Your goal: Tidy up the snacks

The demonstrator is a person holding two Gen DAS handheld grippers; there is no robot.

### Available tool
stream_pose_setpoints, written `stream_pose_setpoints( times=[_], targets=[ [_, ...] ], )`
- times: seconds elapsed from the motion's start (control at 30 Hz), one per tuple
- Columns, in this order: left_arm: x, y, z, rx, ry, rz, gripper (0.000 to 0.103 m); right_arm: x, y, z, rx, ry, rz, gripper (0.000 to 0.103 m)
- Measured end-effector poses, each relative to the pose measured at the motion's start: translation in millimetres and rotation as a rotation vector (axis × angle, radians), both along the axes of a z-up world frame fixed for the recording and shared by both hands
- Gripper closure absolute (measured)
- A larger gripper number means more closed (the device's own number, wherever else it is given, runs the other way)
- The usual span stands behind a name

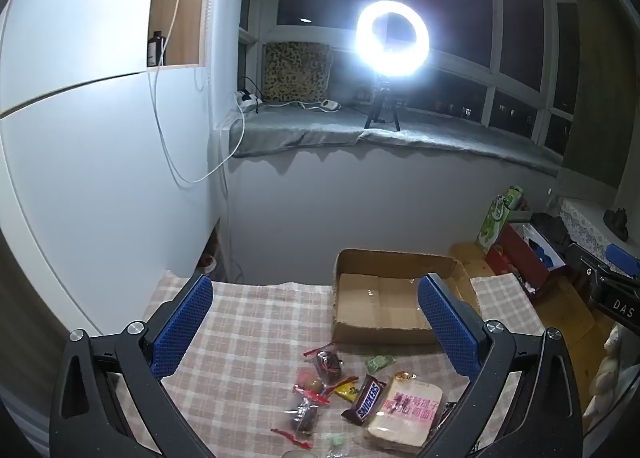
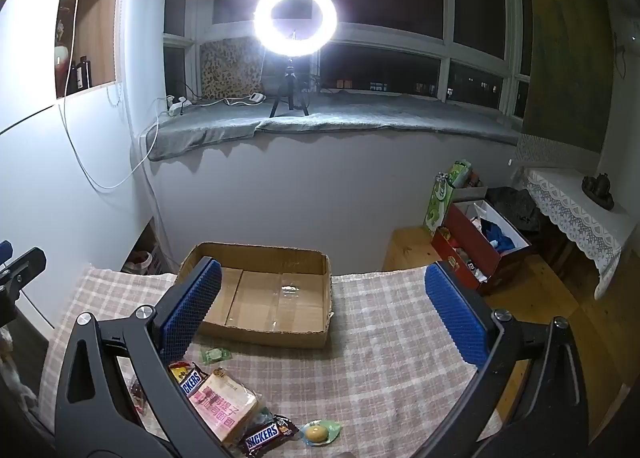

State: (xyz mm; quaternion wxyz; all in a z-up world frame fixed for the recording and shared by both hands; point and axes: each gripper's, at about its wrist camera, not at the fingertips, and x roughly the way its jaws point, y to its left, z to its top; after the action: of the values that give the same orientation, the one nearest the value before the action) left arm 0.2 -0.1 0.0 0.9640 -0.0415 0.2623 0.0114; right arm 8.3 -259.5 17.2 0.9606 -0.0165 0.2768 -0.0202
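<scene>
Snack pile (image 1: pixel 352 398) lies just below the left tool (image 1: pixel 316 334), long axis toward the empty cardboard box (image 1: pixel 380 298) ahead — left is nearer; right tool (image 2: pixel 324 318) likewise wide open, empty.

Two wrist fisheye views, each looking forward and downward between its own blue gripper pads toward the window wall. The left view sits further left, the right view further right. Both are close above the checked worktop (image 1: pixel 248 322) and share the cardboard box (image 2: pixel 264 310), the ring light (image 1: pixel 392 37) and the snacks.
</scene>
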Motion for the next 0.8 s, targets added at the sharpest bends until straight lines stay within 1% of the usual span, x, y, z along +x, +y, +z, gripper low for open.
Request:
stream_pose_setpoints(
  times=[0.47, 0.8],
  targets=[
    [-0.1, 0.2, 0.0, -0.002, 0.0, -0.002, 0.001, -0.1, -0.7, -3.3, 0.005, 0.011, -0.002, 0.0],
    [0.6, -0.7, 2.4, 0.0, -0.018, 0.0, 0.001, -0.2, -0.4, -3.2, 0.003, 0.011, -0.004, 0.0]
  ],
)
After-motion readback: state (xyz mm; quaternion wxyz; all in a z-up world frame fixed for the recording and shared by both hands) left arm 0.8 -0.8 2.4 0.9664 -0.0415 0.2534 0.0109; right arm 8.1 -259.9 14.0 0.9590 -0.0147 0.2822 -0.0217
